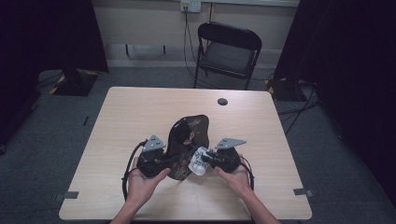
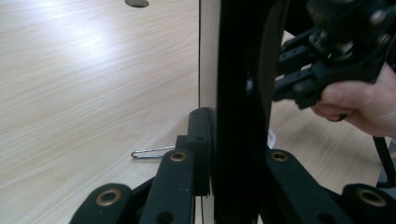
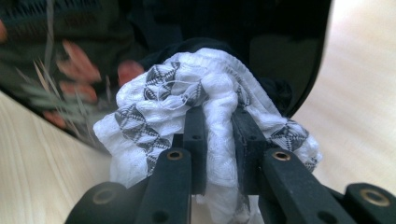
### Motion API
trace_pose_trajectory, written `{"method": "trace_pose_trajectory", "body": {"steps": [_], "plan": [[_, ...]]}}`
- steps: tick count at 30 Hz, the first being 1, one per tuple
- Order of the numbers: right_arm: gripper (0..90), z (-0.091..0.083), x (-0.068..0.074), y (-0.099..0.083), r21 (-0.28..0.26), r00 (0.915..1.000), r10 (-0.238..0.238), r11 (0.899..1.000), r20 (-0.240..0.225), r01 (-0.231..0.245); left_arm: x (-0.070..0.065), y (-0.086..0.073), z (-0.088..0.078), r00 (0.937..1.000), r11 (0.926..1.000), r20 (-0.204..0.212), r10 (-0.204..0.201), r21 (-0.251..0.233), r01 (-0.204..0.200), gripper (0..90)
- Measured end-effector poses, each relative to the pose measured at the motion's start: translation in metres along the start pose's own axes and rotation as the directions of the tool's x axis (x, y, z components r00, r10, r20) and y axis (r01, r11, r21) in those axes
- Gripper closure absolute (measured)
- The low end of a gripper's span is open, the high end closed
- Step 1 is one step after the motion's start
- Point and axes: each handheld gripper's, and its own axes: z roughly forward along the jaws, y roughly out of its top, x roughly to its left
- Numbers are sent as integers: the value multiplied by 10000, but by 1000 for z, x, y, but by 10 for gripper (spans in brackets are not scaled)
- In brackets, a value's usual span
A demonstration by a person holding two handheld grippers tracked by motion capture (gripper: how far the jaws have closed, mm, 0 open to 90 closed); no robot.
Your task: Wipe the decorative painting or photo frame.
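A glossy black tray (image 1: 189,133) with a flower pattern stands tilted on its edge at the middle of the table. My left gripper (image 1: 176,159) is shut on its lower rim; in the left gripper view the jaws (image 2: 236,140) clamp the dark tray edge (image 2: 238,70). My right gripper (image 1: 206,159) is shut on a bunched white cloth (image 1: 198,162) with grey triangle prints, held against the tray's face. In the right gripper view the cloth (image 3: 210,93) bulges out around the right gripper (image 3: 219,126) and touches the shiny tray (image 3: 280,42).
The wooden table (image 1: 135,116) has a round cable hole (image 1: 222,101) near its far edge. A small bent wire (image 2: 149,153) lies on the tabletop by the left jaws. A black folding chair (image 1: 229,46) stands beyond the table, with dark curtains at both sides.
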Motion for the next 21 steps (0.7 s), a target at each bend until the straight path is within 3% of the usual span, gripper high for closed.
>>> {"method": "trace_pose_trajectory", "body": {"steps": [2,7,11,14,15,18,21], "plan": [[785,6,1,-4,512,9998,-10,9987,-193,20,0,0,0,10000,10000,-4,9,1,-9,801],[786,7,6,-3,634,9994,-334,9974,-33,335,1,0,0,10000,10000,-16,12,-6,-12,801],[786,-9,8,13,-291,9996,-275,9992,-61,273,1,1,0,10000,10000,20,58,22,-58,803],[785,-20,12,24,-1032,9995,-272,9943,-136,256,1,1,0,10000,10000,25,89,38,-89,805],[785,-21,14,26,-1050,9994,-302,9941,-185,281,1,1,0,10000,10000,30,70,44,-70,805],[785,-7,20,17,-565,9981,-516,9972,-342,496,2,1,0,10000,10000,20,11,71,-11,804],[785,5,19,6,-81,9980,-350,9994,-525,346,3,1,0,10000,10000,-14,-12,92,12,801]]}}
